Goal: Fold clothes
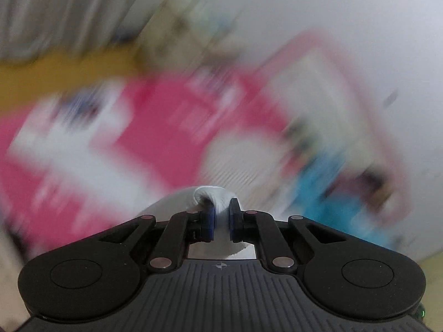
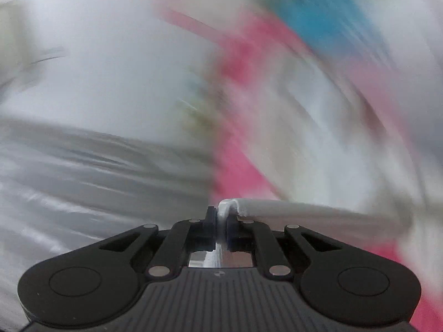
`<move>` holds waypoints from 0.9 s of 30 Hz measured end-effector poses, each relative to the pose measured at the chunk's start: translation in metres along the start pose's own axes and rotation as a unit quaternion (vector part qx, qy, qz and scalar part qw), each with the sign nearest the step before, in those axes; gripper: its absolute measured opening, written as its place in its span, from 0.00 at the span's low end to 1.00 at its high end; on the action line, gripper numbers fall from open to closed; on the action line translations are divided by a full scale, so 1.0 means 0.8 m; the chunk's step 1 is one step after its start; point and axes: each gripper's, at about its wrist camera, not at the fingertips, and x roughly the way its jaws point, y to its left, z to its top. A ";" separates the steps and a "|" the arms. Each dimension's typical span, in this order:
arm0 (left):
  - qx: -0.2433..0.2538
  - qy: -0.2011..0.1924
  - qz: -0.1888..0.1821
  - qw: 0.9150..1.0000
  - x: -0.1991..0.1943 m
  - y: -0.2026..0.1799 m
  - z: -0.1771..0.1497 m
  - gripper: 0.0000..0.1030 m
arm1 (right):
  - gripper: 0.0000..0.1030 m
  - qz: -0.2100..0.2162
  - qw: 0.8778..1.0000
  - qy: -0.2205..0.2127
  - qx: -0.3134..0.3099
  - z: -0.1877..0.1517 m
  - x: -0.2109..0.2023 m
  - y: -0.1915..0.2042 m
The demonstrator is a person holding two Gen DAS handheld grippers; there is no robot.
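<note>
While the background smears, left wrist view: left gripper [image 1: 221, 214] is clamped on a bunch of white cloth [image 1: 213, 193] at bottom centre. Right wrist view: right gripper [image 2: 221, 222] pinches the cloth's edge [image 2: 304, 207], which runs off toward the right of the frame.

Blurred pale wall [image 1: 332, 13], grey pleated curtain [image 1: 55, 8], yellow surface [image 1: 55, 72]

No text, label, brand or number could be read in either view. The background was smeared by motion blur, and the tool bodies bore only a small round crosshair mark, without lettering.
</note>
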 end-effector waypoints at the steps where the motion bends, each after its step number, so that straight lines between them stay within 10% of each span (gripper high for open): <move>1: 0.012 -0.019 -0.018 1.000 -0.021 -0.027 0.018 0.08 | 0.08 0.013 0.999 -0.015 -0.034 0.016 -0.017 0.037; 5: 0.072 -0.002 -0.024 0.997 -0.080 -0.074 0.018 0.08 | 0.08 0.044 0.993 -0.031 -0.106 0.024 -0.075 0.108; 13: 0.076 0.144 0.089 0.983 -0.120 0.044 -0.115 0.08 | 0.08 -0.062 0.987 0.137 0.052 -0.161 -0.125 -0.064; 22: 0.141 0.328 0.248 0.900 -0.054 0.211 -0.277 0.08 | 0.08 -0.227 0.907 0.321 0.149 -0.352 -0.070 -0.246; 27: 0.188 0.352 0.266 0.878 -0.039 0.236 -0.295 0.08 | 0.08 -0.260 0.885 0.366 0.125 -0.364 -0.054 -0.252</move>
